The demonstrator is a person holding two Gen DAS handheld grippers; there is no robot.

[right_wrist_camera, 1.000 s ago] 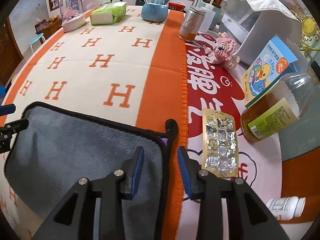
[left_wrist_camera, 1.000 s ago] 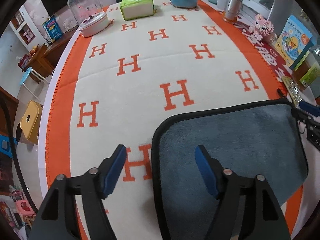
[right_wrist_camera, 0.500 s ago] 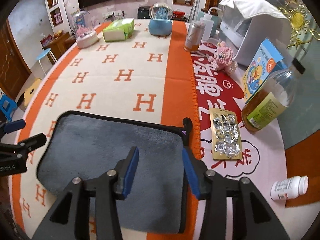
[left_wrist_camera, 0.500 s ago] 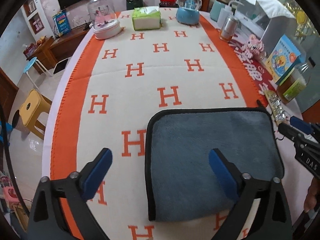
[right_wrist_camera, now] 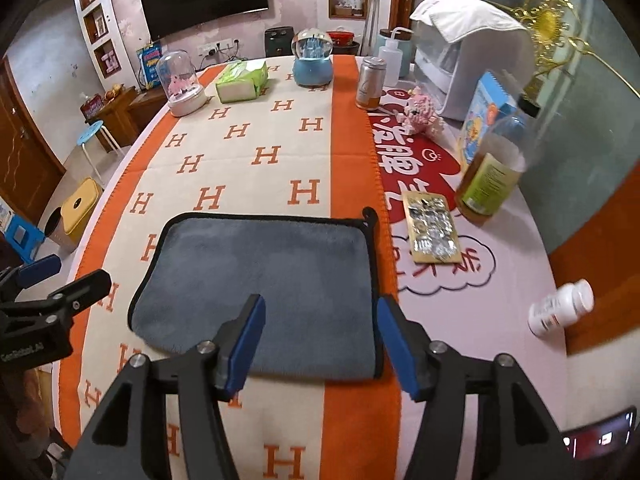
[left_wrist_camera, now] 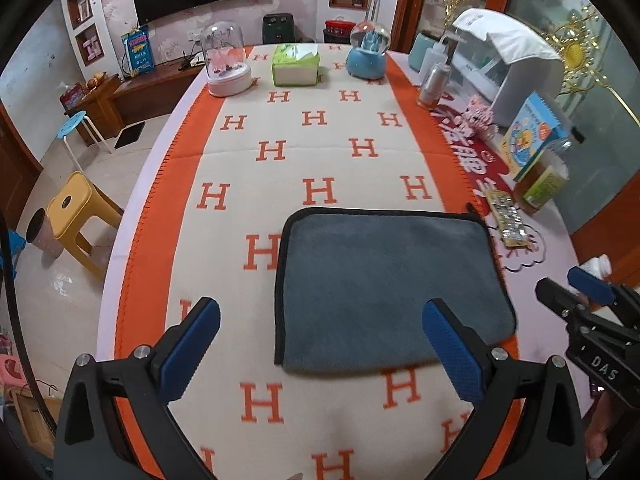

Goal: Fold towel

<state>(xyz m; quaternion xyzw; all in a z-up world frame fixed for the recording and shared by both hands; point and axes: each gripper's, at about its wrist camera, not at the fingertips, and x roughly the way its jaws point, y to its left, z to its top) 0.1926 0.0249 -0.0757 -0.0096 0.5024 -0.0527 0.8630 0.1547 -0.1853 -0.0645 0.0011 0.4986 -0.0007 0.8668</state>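
A grey towel [left_wrist_camera: 384, 280] with a black hem lies flat as a folded rectangle on the orange and cream H-pattern cloth [left_wrist_camera: 320, 148]. It also shows in the right wrist view [right_wrist_camera: 264, 280], with a small black loop at its far right corner. My left gripper [left_wrist_camera: 320, 344] is open and empty, held above and short of the towel's near edge. My right gripper [right_wrist_camera: 320, 340] is open and empty above the towel's near right corner. Each gripper shows at the edge of the other's view.
At the right lie a foil blister pack [right_wrist_camera: 432, 226], a honey jar [right_wrist_camera: 490, 176], a white pill bottle [right_wrist_camera: 560, 308] and a blue box [left_wrist_camera: 532, 136]. At the far end stand a tissue box [left_wrist_camera: 296, 65], a glass dome [left_wrist_camera: 228, 60] and a snow globe [left_wrist_camera: 366, 56].
Both grippers have pulled back and up from the towel. Their jaws have opened wider. The towel lies where it was.
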